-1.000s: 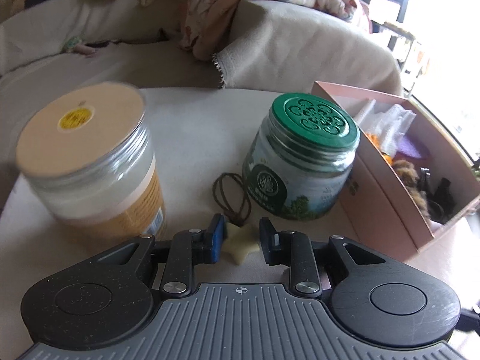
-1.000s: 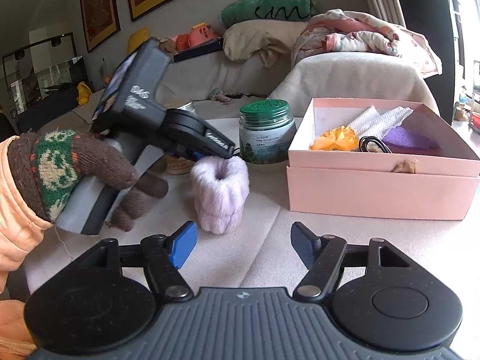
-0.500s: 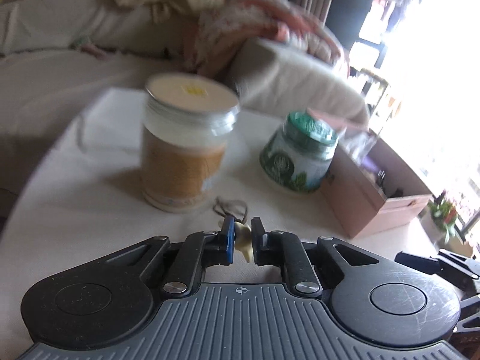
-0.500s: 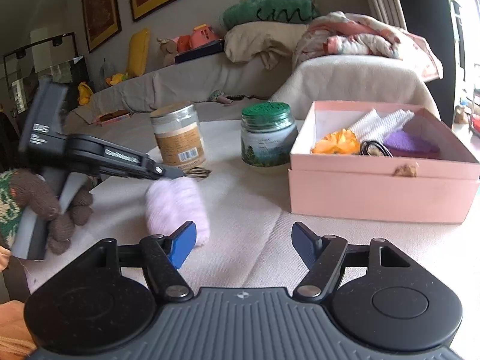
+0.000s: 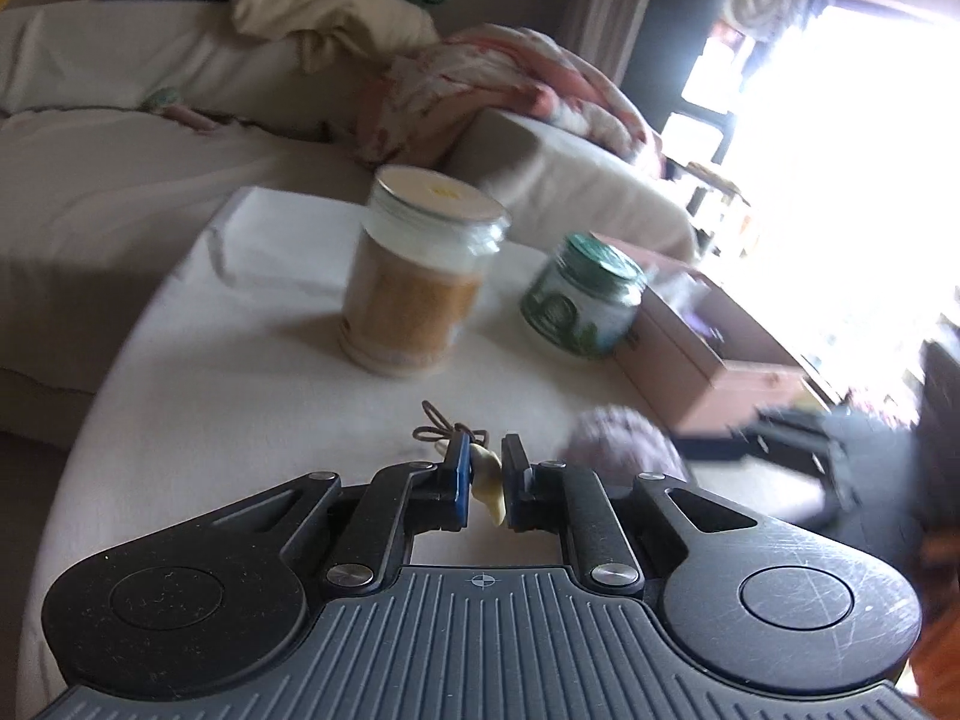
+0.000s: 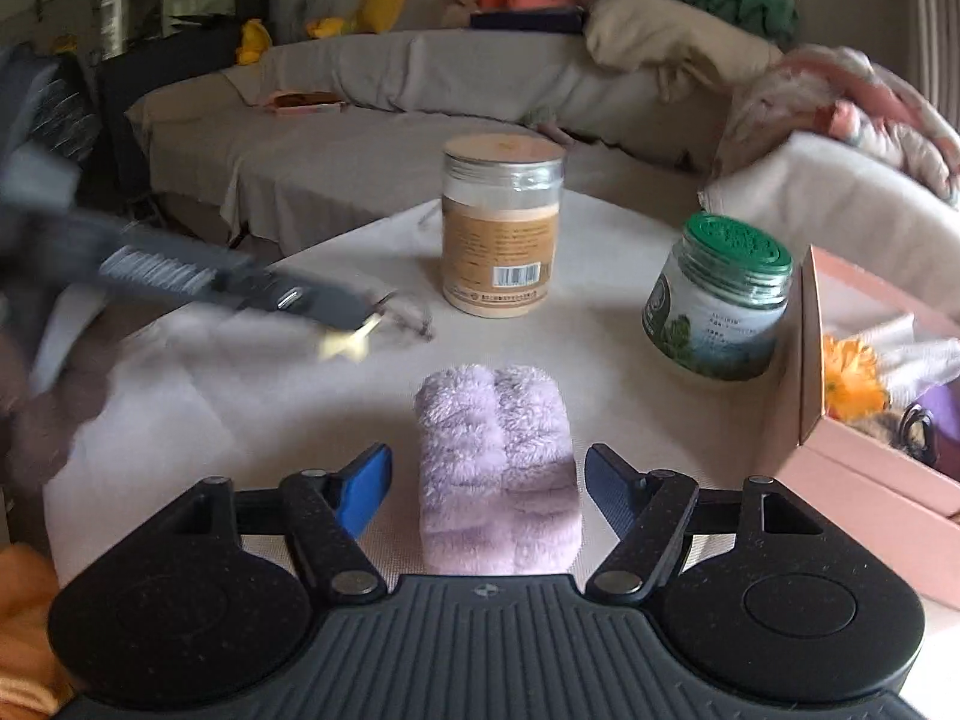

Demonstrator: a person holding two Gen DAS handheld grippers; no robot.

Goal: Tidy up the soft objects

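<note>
- While the left gripper (image 5: 483,480) shows in its own wrist view, its jaws are clamped on a small cream star-shaped soft piece (image 5: 487,476), from which a thin brown hair elastic (image 5: 441,427) trails above the cloth-covered counter (image 5: 240,372).
- Beyond stand a tan-lidded glass jar (image 5: 414,276), a green-lidded glass jar (image 5: 585,303) and an open pink cardboard box (image 5: 714,354).
- In the right wrist view, the right gripper (image 6: 487,480) has its jaws parted, having just narrowed, either side of a fluffy lilac scrunchie (image 6: 498,468) lying on the counter; the pads do not press it.
- Judgement: close squarely on the scrunchie's middle, lift clear, and carry both pieces over the box wall without brushing the green-lidded jar.
</note>
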